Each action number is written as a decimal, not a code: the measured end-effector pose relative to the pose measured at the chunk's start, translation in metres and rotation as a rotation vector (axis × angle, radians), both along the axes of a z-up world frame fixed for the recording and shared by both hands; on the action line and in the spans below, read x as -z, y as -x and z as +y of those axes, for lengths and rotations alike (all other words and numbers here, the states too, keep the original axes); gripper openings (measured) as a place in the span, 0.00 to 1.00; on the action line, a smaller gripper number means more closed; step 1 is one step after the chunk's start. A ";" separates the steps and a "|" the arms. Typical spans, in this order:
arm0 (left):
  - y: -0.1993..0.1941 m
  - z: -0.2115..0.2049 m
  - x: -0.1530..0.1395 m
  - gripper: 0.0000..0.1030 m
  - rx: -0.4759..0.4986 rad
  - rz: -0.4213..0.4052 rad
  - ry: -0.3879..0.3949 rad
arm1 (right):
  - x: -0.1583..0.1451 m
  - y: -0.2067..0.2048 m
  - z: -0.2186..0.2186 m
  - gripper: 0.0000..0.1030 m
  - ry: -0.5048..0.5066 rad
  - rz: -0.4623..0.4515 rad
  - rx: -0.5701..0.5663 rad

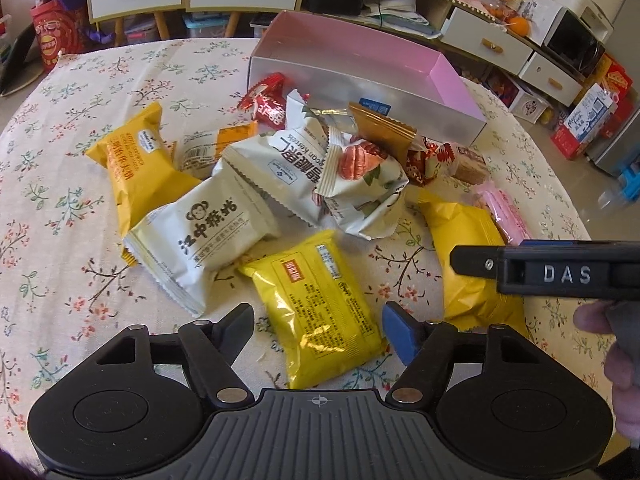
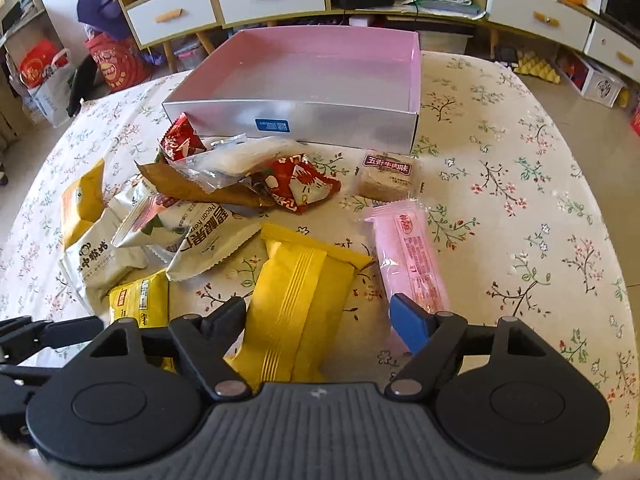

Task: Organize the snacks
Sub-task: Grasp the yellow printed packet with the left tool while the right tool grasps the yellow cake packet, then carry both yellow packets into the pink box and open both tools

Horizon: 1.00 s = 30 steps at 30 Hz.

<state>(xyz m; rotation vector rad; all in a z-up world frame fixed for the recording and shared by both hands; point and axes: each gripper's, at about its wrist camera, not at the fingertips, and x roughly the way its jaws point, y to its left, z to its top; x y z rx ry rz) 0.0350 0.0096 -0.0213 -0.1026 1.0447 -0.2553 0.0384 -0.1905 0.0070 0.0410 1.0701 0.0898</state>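
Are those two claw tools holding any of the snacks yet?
Not visibly. The left gripper straddles a bright yellow packet, the right gripper a yellow pouch; neither visibly pinches yet.

Wrapped snacks (image 1: 256, 184) heaped on tablecloth, open pink-lined box (image 2: 304, 80) behind

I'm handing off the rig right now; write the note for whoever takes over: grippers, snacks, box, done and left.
Left gripper: fingers astride the glossy yellow printed packet, not visibly pressing; nothing lifted.
Right gripper: fingers astride the matte yellow ribbed packet, gaps on both sides.
Both packets lie flat on the floral tablecloth.
Pink-lined silver cardboard box: at the far side of the table, no snack visible inside.
The rest of the snacks, including the pink wafer packet and the brown square packet, lie loose in front of the box.
Done: nothing boxed. Left: every snack.
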 end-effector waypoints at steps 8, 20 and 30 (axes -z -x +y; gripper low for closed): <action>0.001 -0.014 0.005 0.59 0.003 -0.040 -0.076 | 0.009 -0.001 0.014 0.87 0.008 0.011 -0.042; 0.001 -0.002 0.002 0.46 -0.035 -0.035 -0.033 | 0.012 0.006 0.017 0.36 -0.008 0.014 -0.082; 0.007 0.007 -0.018 0.46 -0.025 -0.065 0.030 | -0.007 0.006 0.014 0.34 -0.061 -0.040 -0.066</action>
